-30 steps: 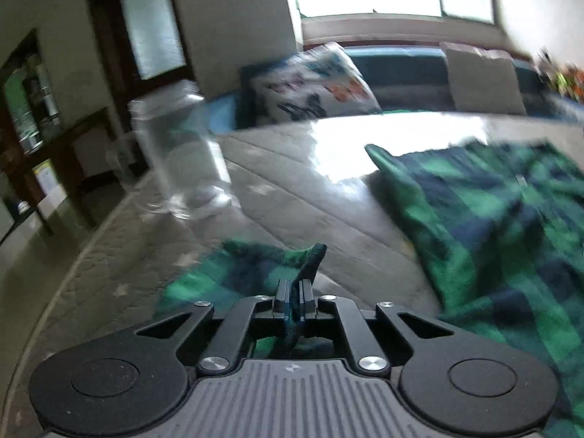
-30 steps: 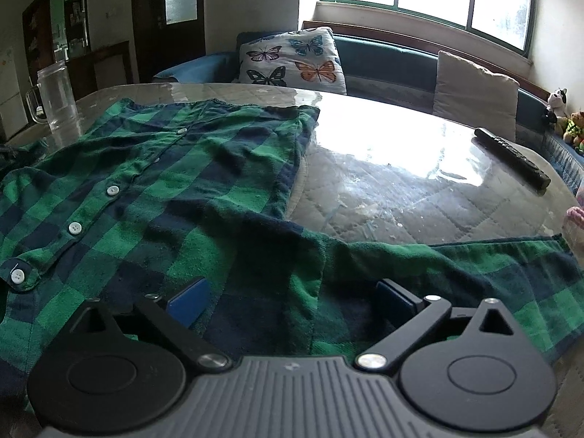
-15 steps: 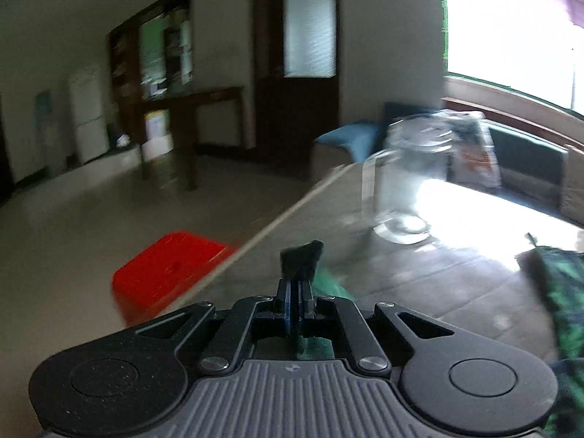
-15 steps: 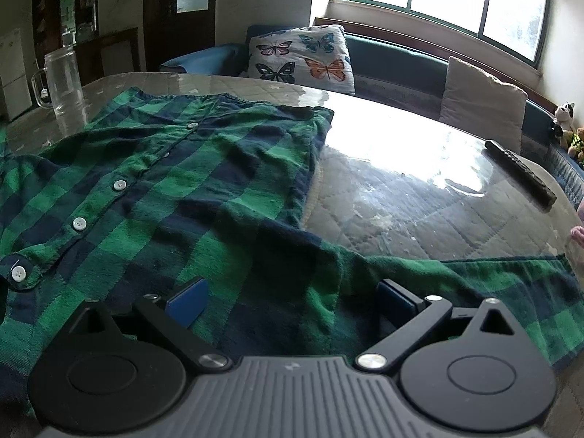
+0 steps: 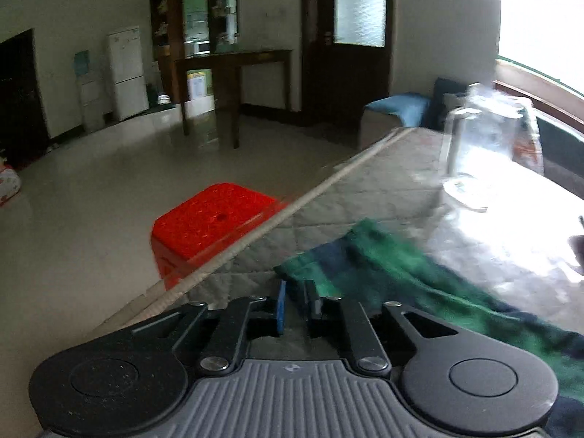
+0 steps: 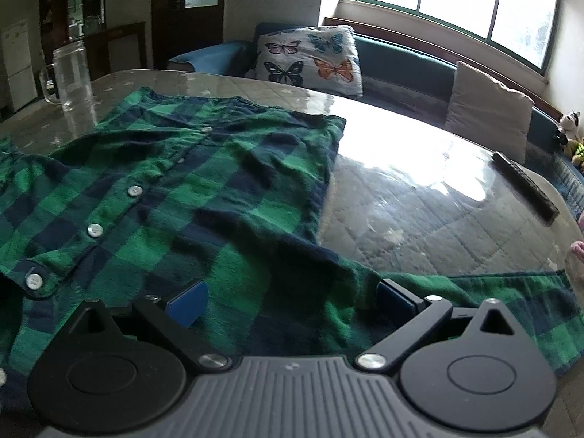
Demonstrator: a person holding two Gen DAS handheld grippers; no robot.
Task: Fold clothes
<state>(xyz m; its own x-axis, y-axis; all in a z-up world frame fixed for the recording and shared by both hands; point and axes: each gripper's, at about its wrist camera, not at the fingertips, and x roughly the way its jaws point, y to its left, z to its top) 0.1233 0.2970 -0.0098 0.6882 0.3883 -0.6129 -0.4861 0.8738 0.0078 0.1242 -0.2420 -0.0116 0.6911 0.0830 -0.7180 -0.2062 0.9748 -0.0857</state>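
**Plaid shirt spread on the glass-topped table, both grippers at its edges**

While the green and navy plaid shirt (image 6: 204,182) lies spread button-side up across the glass-topped table (image 6: 419,197), the right gripper (image 6: 288,301) hovers low over the shirt's near edge with its jaws wide apart, one blue pad (image 6: 188,301) on either side of a stretch of cloth and nothing pinched between them. One sleeve (image 6: 511,303) runs out to the right of the shirt body along the table's near side.

In the left wrist view, the left gripper (image 5: 295,303) sits close to the table's edge with a narrow gap between its jaws. The cuff end of the other sleeve (image 5: 365,259) lies on the table just ahead of the fingers; the cloth is blurred there, and it seems to touch the right-hand finger rather than sit gripped between the two.

A clear glass mug (image 6: 71,73) stands on the table beyond the shirt's far left corner. A black remote control (image 6: 525,186) lies well apart from the shirt, near the table's right rim. Below the table edge stands a red plastic stool (image 5: 208,222).
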